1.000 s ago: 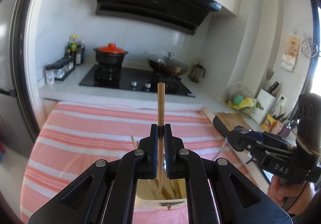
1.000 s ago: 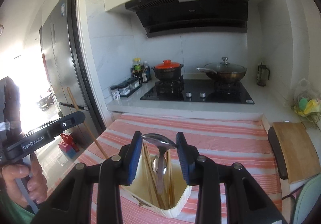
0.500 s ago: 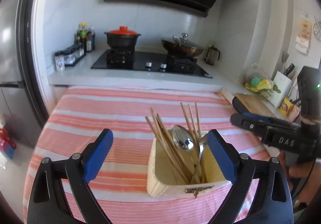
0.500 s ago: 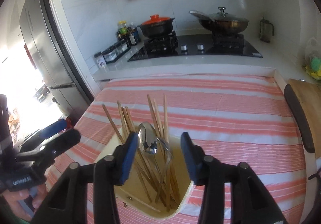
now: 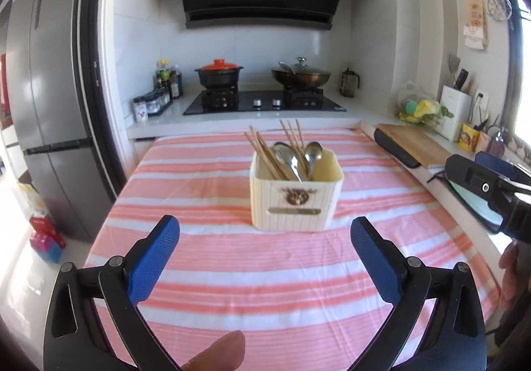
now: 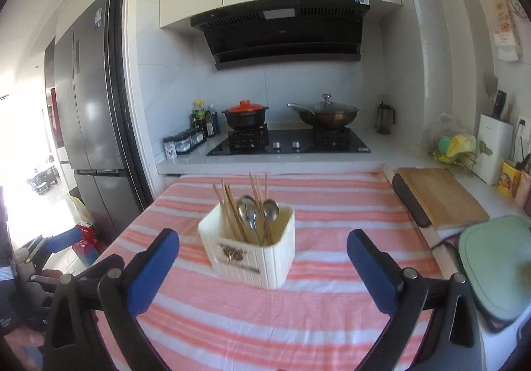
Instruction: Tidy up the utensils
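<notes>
- Both hand-held grippers are hanging over the near part of the bench with jaws spread wide and nothing between the blue pads: the left hand-held gripper is facing the box squarely, and the right hand-held gripper is seeing it from one corner.
- Judging by the striped cloth, which is showing no loose utensil in either view, the sorting is looking finished or nearly so; the step in hand is reading as backing off and checking.
- To do that well, each hand-held gripper should be pulling straight away from the box, staying clear of the chopstick tips that are sticking up past the rim, since a brush there could be tipping the box over.
- A last look along the bench edges would be confirming nothing is lying out of frame; the near edge is hidden behind the gripper bodies.
- Standing near the middle of the bench, upright on the cloth, the cream ribbed box is carrying an ornament and a small plate on its front.
- Inside it, chopsticks are leaning toward the left wall and far side, fanning apart at the top.
- Two spoons are standing bowl-up just right of them, touching one another; the right part of the box is looking free.
</notes>
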Tool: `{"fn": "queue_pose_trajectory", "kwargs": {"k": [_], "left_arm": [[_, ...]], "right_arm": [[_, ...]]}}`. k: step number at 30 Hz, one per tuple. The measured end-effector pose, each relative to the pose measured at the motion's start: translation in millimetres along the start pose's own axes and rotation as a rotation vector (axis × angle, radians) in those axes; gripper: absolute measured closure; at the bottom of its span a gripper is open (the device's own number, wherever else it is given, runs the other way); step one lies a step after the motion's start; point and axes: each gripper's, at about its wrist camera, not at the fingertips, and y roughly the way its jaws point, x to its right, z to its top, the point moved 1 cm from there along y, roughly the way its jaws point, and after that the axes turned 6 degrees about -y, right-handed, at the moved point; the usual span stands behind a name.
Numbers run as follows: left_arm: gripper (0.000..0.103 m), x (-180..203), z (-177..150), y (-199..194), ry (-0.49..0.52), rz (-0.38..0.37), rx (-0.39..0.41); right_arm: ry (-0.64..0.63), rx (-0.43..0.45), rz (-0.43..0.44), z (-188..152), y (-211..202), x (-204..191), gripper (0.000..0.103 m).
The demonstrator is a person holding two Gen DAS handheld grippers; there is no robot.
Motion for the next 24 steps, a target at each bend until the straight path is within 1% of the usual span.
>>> {"fn": "queue_pose_trajectory", "kwargs": {"k": [1, 5, 7, 12, 18, 21, 24], "left_arm": [[0.0, 3.1, -3.9, -6.3, 0.007, 0.015, -0.006], [0.0, 8.0, -13.5, -31.9, 0.017, 0.116, 0.034], [0.0, 7.4, -14.6, -40.5, 0.011, 0.141, 0.04], [0.0, 6.6, -14.4, -56.1, 0.0, 0.145, 0.04], [0.0, 6.4, -17.7, -64.9, -0.013, 0.158, 0.019], [0.0, 5.3, -18.5, -70.1, -0.013, 0.168, 0.015], [0.0, 3.0, -17.6, -75.2, -0.023, 0.163, 0.012]], "right_arm": [[-0.006, -0.003, -0.018, -7.0, -9.4, -3.1, 0.0], [-0.024, 0.023, -0.048, -21.6, -43.4, -8.7, 0.0], [-0.026, 0.041, -0.063, -24.7, -57.5, -9.4, 0.0], [-0.032, 0.048, -0.07, -30.7, -76.7, -12.2, 0.0], [-0.042, 0.011, -0.009, -35.7, -78.2, -22.4, 0.0], [-0.057, -0.009, -0.001, -36.3, -82.4, -28.8, 0.0], [-0.062, -0.012, 0.008, -33.3, -89.1, -33.2, 0.0]]}}
